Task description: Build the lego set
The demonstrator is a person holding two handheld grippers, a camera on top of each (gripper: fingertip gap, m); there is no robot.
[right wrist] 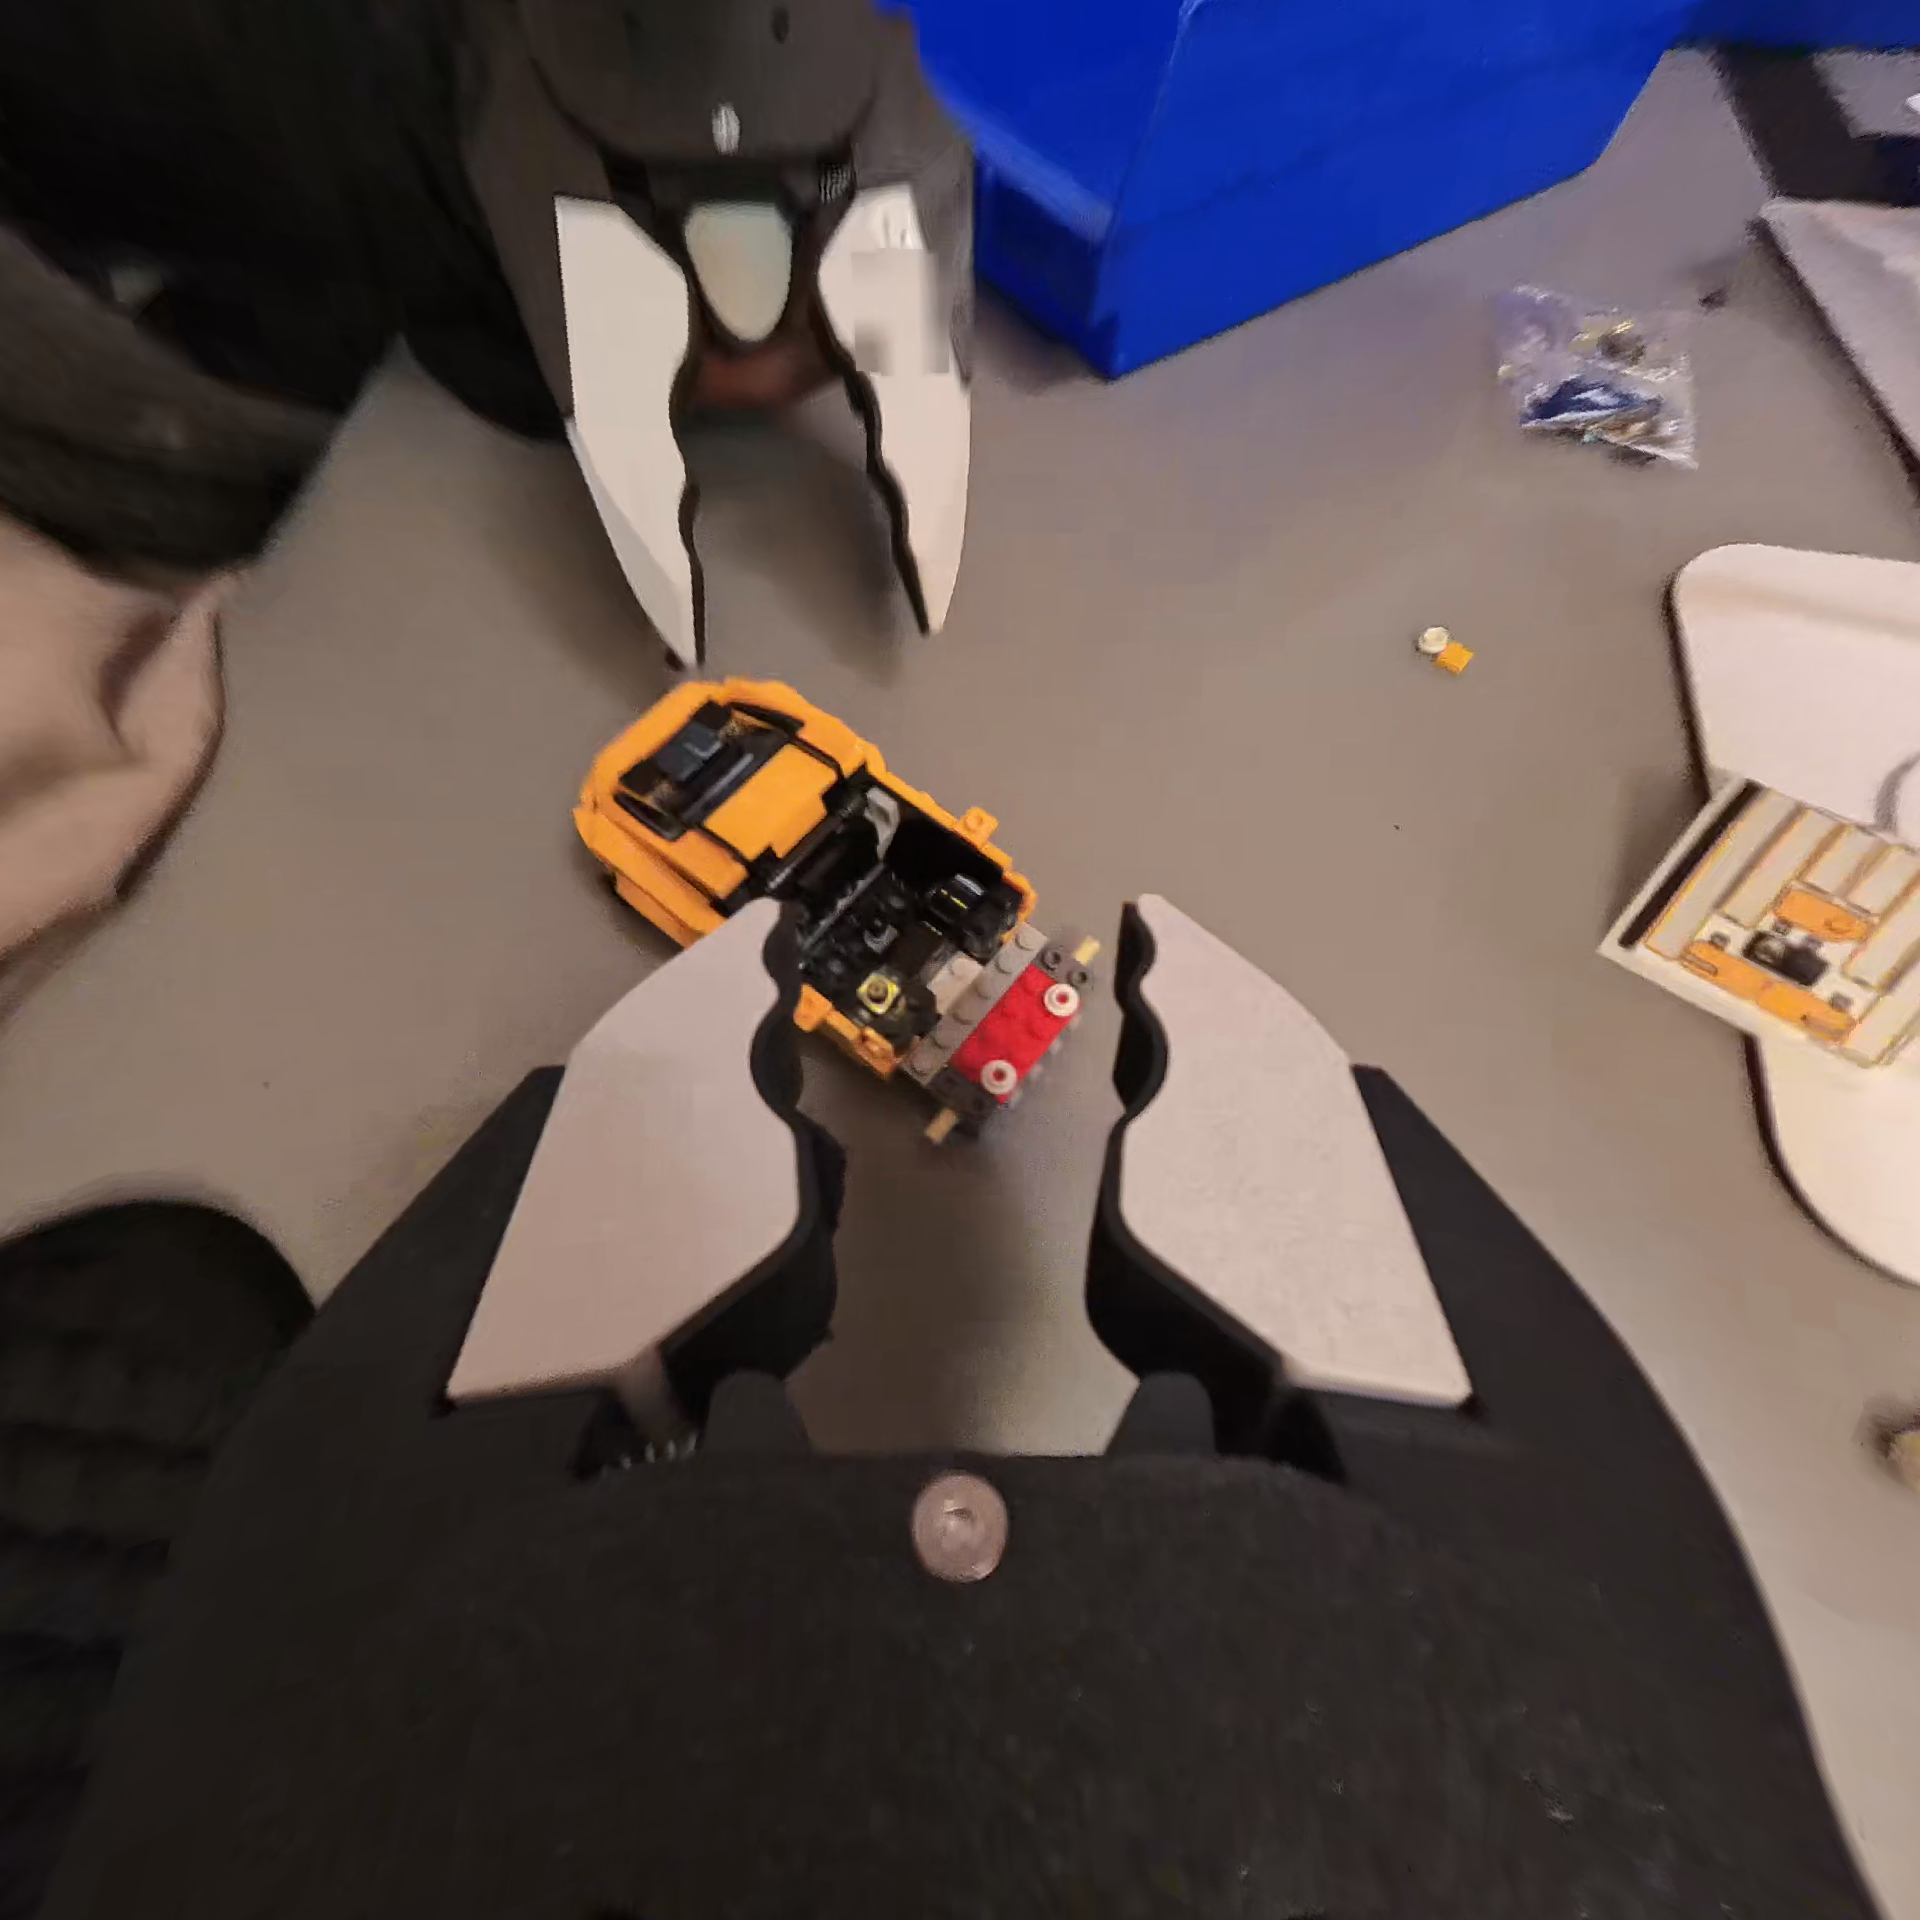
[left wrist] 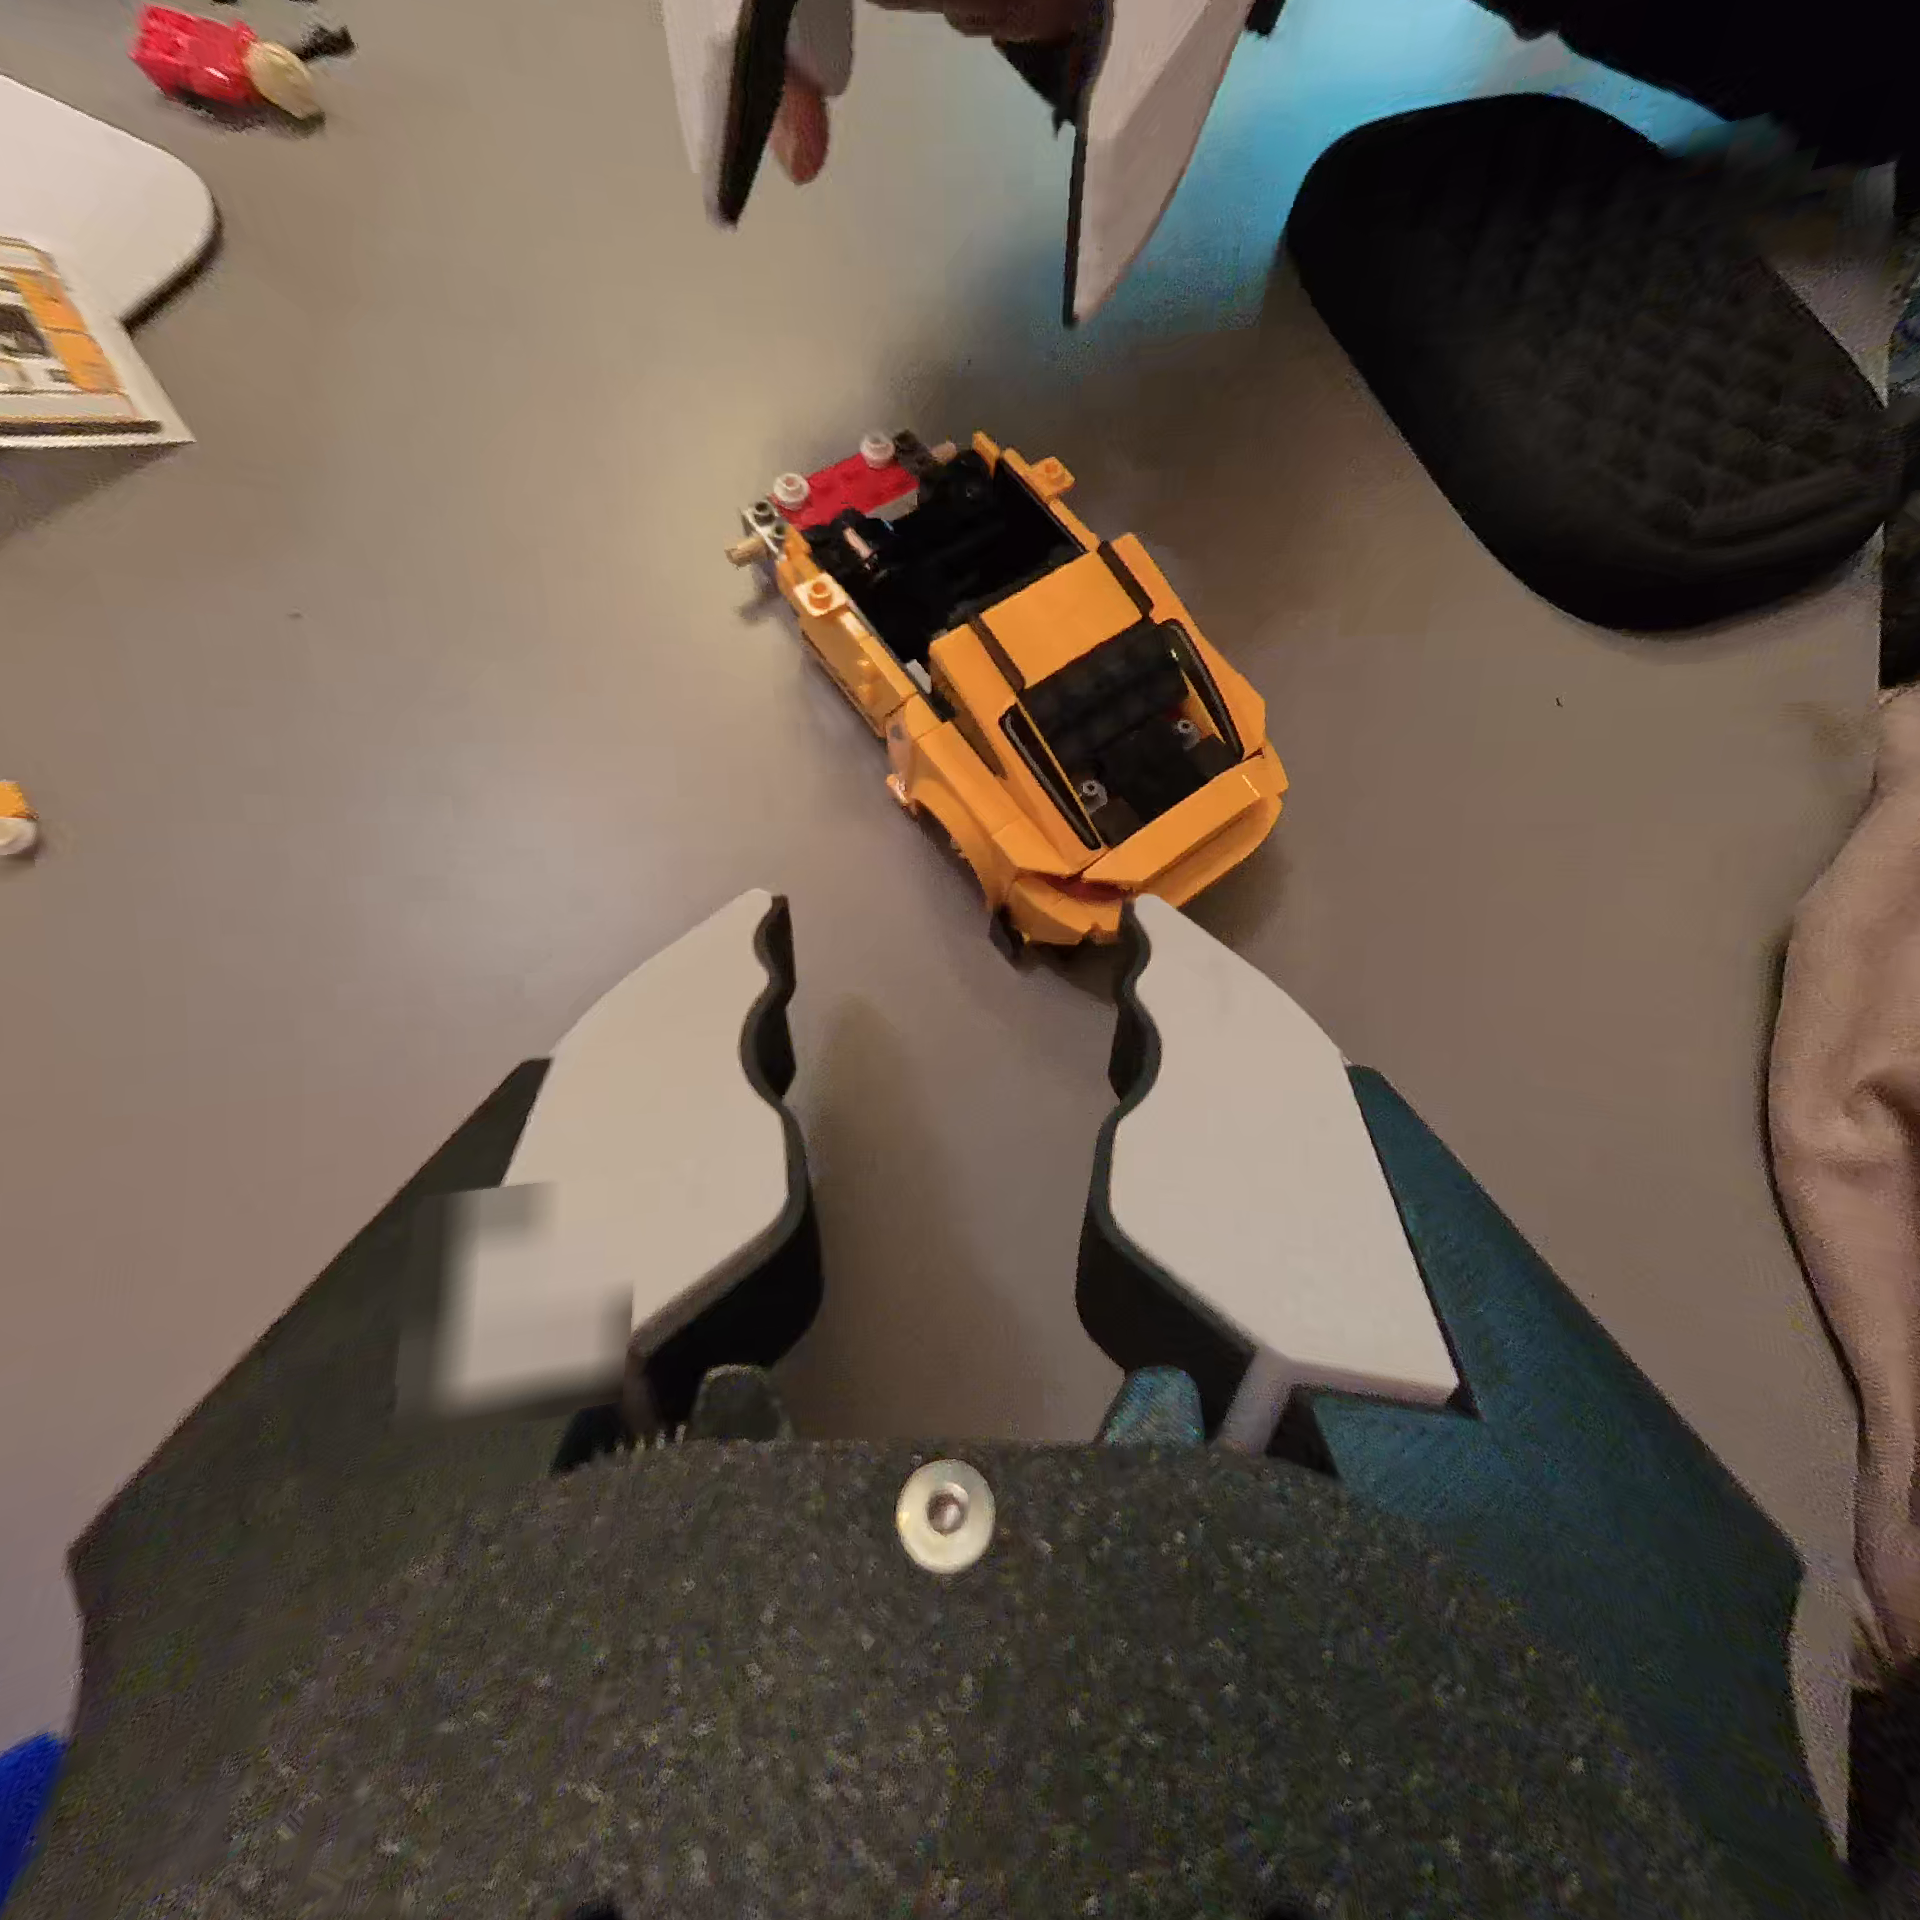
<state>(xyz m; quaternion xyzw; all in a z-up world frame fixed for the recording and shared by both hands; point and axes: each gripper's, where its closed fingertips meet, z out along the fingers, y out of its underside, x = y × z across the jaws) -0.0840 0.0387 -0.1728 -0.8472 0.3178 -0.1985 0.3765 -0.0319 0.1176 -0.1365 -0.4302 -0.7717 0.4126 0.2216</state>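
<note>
Left gripper (left wrist: 951,909) and right gripper (right wrist: 951,914), both wide open, holding nothing

Grey surface (left wrist: 416,675) holds a blue box (right wrist: 1299,156); orange brick car (left wrist: 1023,686) lies between the grippers; its tail is just beside the left gripper; its red end (right wrist: 1013,1023) sits between the right gripper's fingers.

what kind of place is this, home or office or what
Probably a desk or hobby table indoors, used for brick building. On the grey tabletop lie a half-built orange brick car, an open instruction booklet and a bag of small parts; a blue bin stands behind.
</note>
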